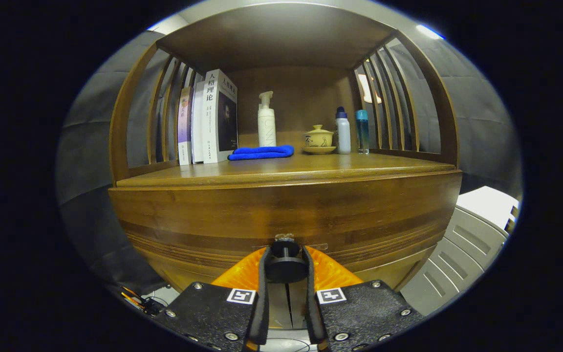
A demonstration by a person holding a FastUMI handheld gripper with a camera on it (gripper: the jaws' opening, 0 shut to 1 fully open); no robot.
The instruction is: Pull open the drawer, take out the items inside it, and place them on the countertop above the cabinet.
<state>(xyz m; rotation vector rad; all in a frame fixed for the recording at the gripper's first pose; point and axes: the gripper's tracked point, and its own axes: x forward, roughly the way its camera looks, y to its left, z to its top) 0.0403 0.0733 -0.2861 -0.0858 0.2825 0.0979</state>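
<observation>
Right, I have the gripper closed narrow on the drawer knob, both pads pressing its black disc from left and right. The drawer looks shut or barely started, its front flush under the countertop. Contents hidden; I cannot tell what lies inside. Step in hand, as I judge it: pull. Keep the grip firm behind the disc, draw straight toward me, level, no twist, or the pads may slip off the stem. On the far countertop: books, blue cloth, pump bottle, lidded cup, two small bottles. The near strip is free for placing.
</observation>
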